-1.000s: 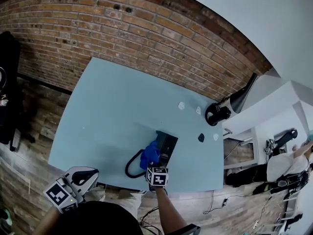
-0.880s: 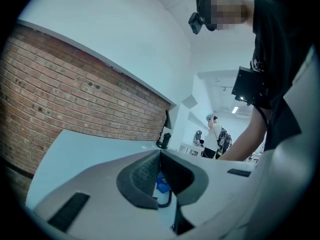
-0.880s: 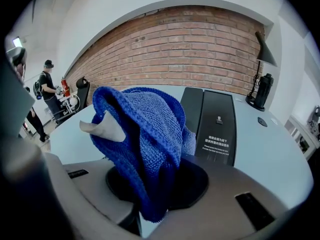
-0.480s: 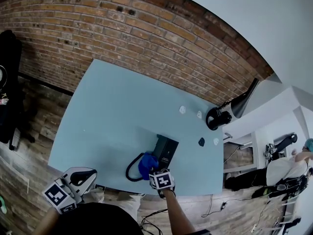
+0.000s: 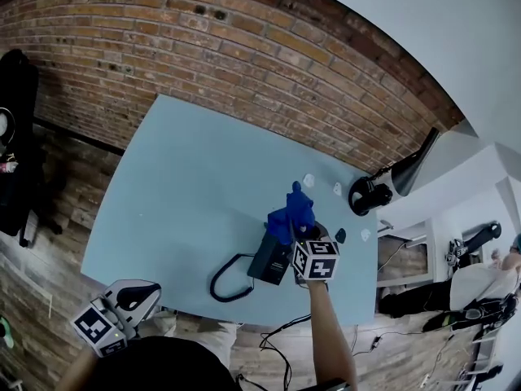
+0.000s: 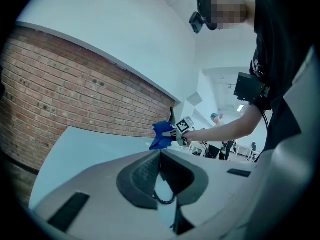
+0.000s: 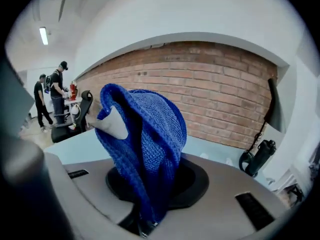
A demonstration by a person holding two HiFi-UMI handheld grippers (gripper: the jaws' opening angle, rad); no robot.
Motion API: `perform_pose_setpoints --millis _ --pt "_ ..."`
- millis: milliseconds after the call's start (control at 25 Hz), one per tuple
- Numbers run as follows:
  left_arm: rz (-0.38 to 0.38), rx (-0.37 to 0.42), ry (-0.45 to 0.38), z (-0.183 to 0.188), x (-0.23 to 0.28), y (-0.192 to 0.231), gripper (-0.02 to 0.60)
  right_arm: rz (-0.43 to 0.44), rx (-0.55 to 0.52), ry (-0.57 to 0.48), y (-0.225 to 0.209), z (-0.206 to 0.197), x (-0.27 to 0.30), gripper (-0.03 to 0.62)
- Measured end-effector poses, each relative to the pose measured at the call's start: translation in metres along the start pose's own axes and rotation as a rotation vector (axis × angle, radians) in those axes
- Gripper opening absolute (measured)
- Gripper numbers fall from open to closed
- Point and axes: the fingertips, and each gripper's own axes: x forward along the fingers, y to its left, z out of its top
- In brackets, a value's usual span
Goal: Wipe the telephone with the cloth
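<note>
Just beyond telephone and cloth, white scraps.

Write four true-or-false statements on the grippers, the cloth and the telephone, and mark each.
1. The right gripper is shut on the blue cloth. True.
2. The left gripper holds the telephone. False: its jaws are together on nothing, and it sits off the table's near left corner.
3. The telephone's cord lies in a loop on the table. True.
4. A white tiled wall runs behind the table. False: it is a brick wall.
</note>
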Motion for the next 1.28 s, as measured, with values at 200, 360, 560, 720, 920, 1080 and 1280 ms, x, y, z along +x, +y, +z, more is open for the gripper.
perform_pose_setpoints --millis 200,360,560,720,920,1080,1280 --pt "0.034 0.005 0.008 -0.002 -0.005 0.005 0.012 -0.137 -0.149 0.099 -0.012 -0.056 0.024 0.097" --pt "0.046 -0.008 0.020 -0.004 -0.006 0.008 0.012 -0.137 -0.186 0.195 -0.008 -0.102 0.039 0.097" --pt "0.010 -0.003 0.000 0.001 0.000 0.001 0.012 -0.169 -0.185 0.187 -0.002 -0.105 0.044 0.097" --pt "-0.002 0.005 0.014 -0.002 0.000 0.000 0.012 -0.201 -0.293 0.162 0.007 -0.109 0.042 0.093" --pt "0.000 -0.001 0.014 -0.004 -0.002 0.002 0.012 -0.204 -0.254 0.176 0.010 -0.116 0.039 0.091" --pt "-0.005 -0.002 0.017 -0.005 -0.003 0.003 0.012 -0.176 -0.194 0.201 0.014 -0.123 0.038 0.089" --pt "-0.023 -0.005 0.009 -0.005 -0.004 0.002 0.012 -0.164 -0.148 0.248 0.017 -0.127 0.037 0.089"
